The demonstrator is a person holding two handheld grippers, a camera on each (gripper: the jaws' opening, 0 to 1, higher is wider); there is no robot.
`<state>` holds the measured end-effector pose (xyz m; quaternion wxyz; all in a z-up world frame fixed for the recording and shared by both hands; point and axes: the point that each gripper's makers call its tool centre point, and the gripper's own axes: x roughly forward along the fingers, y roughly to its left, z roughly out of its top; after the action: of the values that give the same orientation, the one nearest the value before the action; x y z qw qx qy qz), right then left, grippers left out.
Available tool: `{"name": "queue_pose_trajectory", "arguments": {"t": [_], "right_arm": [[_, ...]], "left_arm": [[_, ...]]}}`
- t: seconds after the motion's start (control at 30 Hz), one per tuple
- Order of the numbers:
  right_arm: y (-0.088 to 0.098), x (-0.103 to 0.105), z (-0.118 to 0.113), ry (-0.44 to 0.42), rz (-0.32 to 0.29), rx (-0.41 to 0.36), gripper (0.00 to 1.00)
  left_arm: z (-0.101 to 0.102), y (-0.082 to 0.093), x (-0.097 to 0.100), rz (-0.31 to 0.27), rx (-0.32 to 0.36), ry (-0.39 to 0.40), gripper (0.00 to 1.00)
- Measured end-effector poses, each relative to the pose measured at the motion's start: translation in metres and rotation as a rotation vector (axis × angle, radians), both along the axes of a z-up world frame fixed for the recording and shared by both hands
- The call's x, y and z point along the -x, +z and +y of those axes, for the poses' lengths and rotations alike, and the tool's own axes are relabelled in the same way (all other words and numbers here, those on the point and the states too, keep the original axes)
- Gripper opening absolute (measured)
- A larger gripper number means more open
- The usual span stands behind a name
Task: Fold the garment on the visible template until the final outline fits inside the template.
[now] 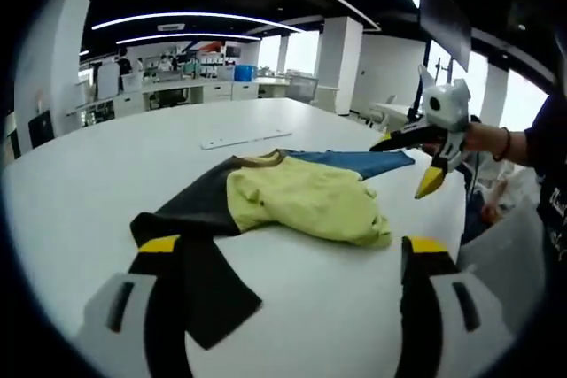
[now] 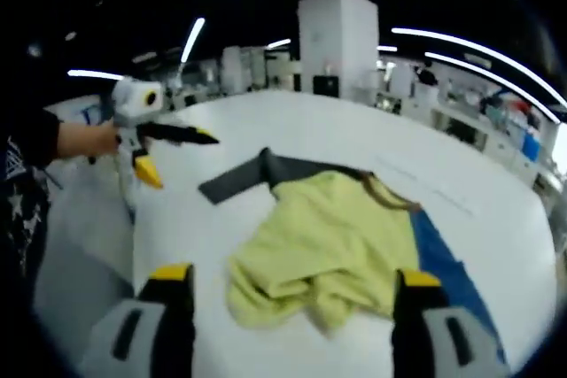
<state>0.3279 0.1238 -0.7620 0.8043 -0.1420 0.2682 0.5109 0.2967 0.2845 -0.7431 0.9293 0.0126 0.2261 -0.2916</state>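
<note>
Both tongs [image 1: 292, 258] [image 2: 292, 285] gape wide over the crumpled garment [image 1: 301, 201] on the table [image 1: 89, 174].

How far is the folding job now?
Barely begun. The shirt lies crumpled on the table, yellow body bunched, black sleeve and blue sleeve spread out. Nothing is in hand: the left tool and the right tool are both open, off the cloth. All folding is left; I cannot make out a template.
</note>
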Motion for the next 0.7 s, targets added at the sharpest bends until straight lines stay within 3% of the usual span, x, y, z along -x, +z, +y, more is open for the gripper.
{"name": "queue_pose_trajectory", "arguments": {"t": [0.27, 0.43, 0.7], "right_arm": [[-0.024, 0.025, 0.029, 0.159, -0.004, 0.049, 0.8], [-0.051, 0.03, 0.031, 0.169, 0.035, 0.119, 0.65], [-0.068, 0.021, 0.027, 0.18, -0.022, 0.199, 0.41]], "left_arm": [[-0.002, -0.008, 0.014, 0.023, -0.002, -0.012, 0.99], [-0.004, -0.011, 0.02, 0.021, -0.02, -0.029, 0.99], [0.002, -0.016, 0.028, 0.038, -0.028, -0.029, 0.96]]}}
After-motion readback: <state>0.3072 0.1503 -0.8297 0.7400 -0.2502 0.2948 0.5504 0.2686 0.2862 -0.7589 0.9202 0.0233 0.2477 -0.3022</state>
